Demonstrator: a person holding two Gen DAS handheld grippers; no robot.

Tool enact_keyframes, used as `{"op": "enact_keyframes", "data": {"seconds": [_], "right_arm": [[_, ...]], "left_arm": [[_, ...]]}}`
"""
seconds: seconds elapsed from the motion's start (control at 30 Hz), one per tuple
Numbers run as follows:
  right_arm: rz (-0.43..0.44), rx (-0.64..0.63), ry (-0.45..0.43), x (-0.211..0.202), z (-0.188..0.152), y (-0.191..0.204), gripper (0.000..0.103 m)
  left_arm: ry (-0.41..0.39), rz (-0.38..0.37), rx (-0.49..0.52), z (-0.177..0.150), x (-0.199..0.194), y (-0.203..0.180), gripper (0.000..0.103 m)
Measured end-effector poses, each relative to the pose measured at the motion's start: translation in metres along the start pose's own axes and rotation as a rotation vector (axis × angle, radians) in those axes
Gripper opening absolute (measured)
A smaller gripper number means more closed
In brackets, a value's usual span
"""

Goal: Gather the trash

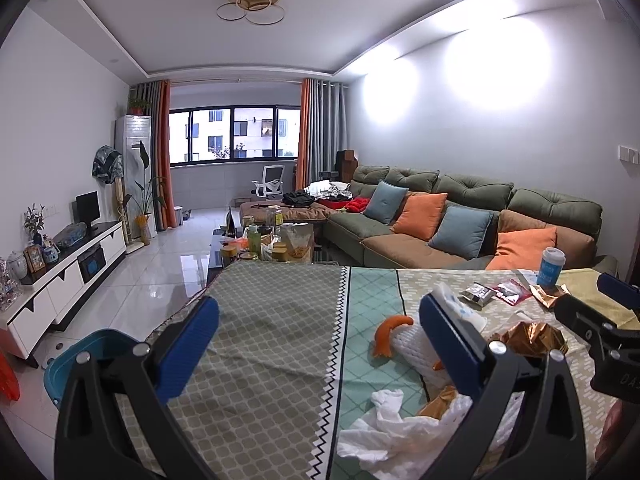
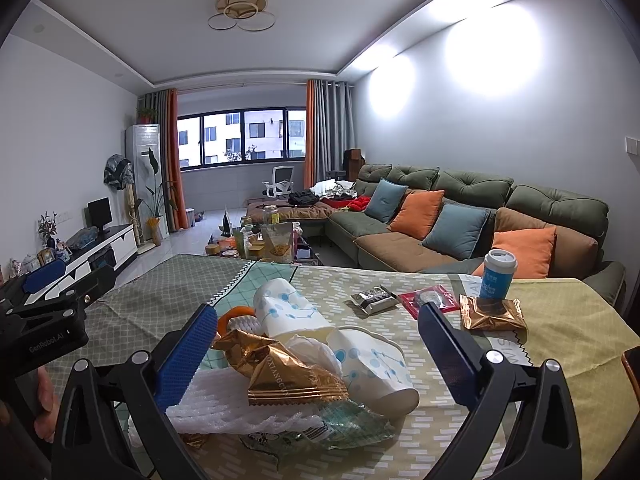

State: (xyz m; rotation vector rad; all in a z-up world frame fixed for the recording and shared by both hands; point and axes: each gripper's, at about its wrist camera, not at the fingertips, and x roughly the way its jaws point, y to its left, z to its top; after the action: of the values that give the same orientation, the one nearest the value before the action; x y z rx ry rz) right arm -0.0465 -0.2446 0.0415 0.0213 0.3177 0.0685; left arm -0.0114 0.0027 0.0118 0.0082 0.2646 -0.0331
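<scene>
Trash lies on a table with a patterned cloth [image 2: 560, 320]. In the right wrist view, two crushed paper cups [image 2: 288, 312] [image 2: 376, 368], a gold wrapper [image 2: 288, 372], white foam netting [image 2: 240, 408], orange peel [image 2: 236, 314] and a green wrapper [image 2: 352, 424] lie in a heap between the fingers of my open right gripper [image 2: 316, 344]. Farther off lie a dark packet [image 2: 374, 298], a red packet [image 2: 430, 300] and a second gold wrapper [image 2: 492, 314]. My left gripper [image 1: 320, 340] is open and empty over bare cloth, left of the heap. White tissue [image 1: 384, 428] lies near it.
A blue bin [image 1: 92, 356] stands on the floor at the table's left edge. A blue lidded cup [image 2: 496, 276] stands upright at the far right of the table. A sofa with cushions [image 2: 460, 224] and a cluttered coffee table [image 2: 264, 240] lie beyond.
</scene>
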Motion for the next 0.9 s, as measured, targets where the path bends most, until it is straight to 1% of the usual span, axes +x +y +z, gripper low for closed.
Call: {"op": "enact_keyframes", "data": {"seconds": [0.9], "right_arm": [[-0.001, 0.003, 0.0, 0.0, 0.0006, -0.0015, 0.1]], "left_arm": [[0.0, 0.002, -0.005, 0.0034, -0.002, -0.0015, 0.1]]}}
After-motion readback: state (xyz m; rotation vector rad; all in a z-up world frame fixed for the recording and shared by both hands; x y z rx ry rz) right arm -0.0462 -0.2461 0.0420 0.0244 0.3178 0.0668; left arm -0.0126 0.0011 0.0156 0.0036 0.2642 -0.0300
